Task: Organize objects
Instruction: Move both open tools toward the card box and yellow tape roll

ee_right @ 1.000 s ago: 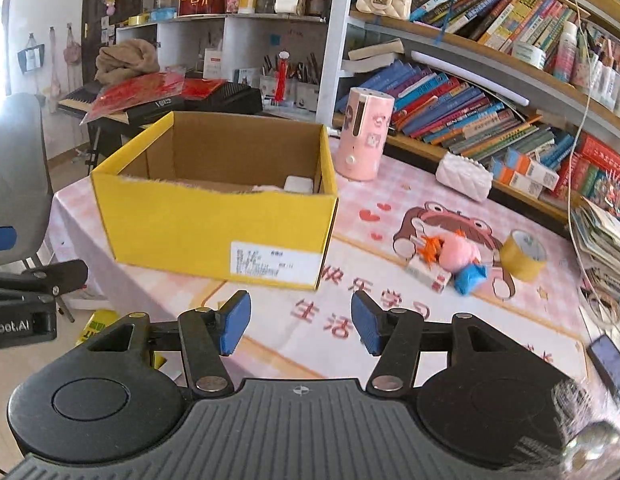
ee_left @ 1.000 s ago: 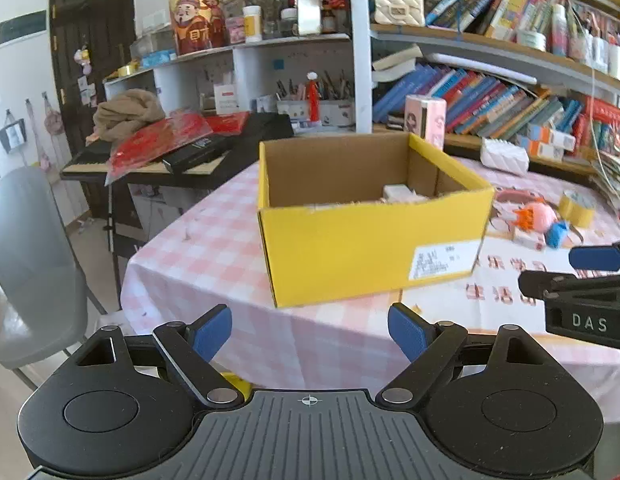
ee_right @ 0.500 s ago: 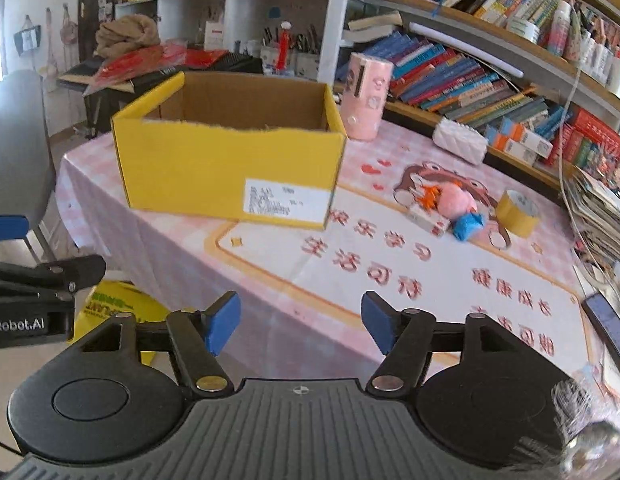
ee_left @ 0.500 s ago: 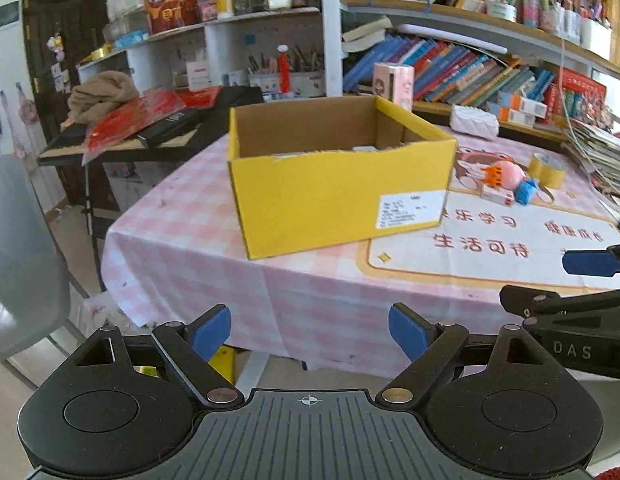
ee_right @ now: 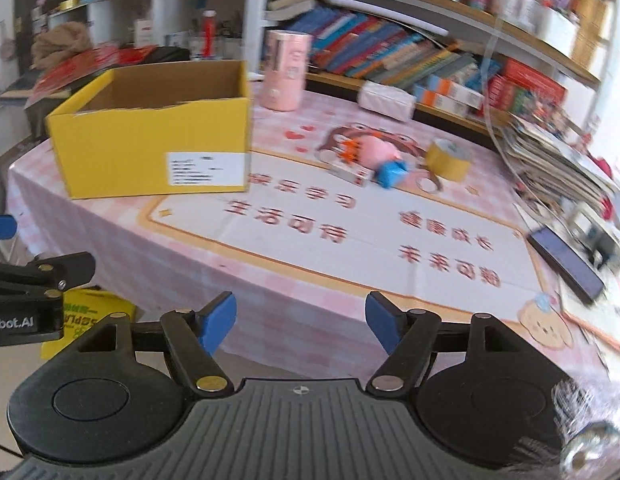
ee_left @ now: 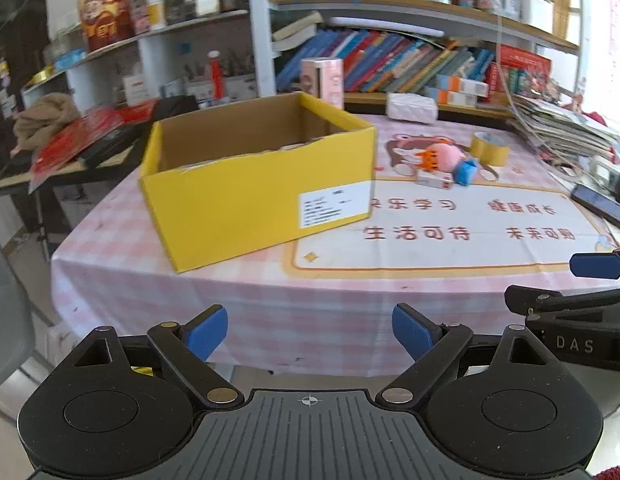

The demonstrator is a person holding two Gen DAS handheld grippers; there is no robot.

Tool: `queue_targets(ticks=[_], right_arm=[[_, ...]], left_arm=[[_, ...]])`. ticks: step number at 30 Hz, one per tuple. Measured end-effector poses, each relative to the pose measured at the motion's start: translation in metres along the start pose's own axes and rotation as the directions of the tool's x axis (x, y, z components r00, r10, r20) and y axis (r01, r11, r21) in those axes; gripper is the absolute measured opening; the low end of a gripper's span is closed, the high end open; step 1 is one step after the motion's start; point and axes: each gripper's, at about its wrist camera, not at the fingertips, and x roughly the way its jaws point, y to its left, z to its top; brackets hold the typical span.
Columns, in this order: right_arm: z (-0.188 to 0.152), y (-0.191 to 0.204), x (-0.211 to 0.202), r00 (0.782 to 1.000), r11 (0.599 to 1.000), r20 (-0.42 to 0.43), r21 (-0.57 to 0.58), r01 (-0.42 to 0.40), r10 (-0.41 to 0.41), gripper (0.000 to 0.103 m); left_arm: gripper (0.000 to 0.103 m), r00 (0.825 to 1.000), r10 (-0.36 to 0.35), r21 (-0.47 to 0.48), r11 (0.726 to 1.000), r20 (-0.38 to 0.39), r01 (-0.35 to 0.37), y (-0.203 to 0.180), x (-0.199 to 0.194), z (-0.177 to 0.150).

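Yellow box (ee_left: 245,200): matt corrugated cardboard, torn rim, white paper label. Table (ee_left: 181,280): pink checked cloth. Tape roll (ee_right: 448,159): glossy. Gripper pads (ee_left: 203,330): matt blue; body ribbed black plastic.

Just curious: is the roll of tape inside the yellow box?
No, the tape lies on the table, well right of the box.

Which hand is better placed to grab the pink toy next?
Probably the right. The pink toy lies right of the yellow box, straight ahead of the open right tongs; the open left tongs face the box.
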Motion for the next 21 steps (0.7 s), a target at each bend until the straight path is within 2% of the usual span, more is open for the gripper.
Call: queue_targets(ticks=[10,21], right_arm=[[-0.006,-0.039,0.002,0.996,0.993,-0.029,0.077,0.088,-0.086,0.071],[0.005,-0.09,0.023,0.991,0.983,-0.045,0.125,0.132,-0.128,0.074]], left_arm=[[0.091,0.996,-0.084,0.058,0.995,0.0,0.084,-0.036,0.023,0.018],[0.092,0.989,-0.147,0.1,0.984,-0.001,0.146,-0.079,0.054,0.049]])
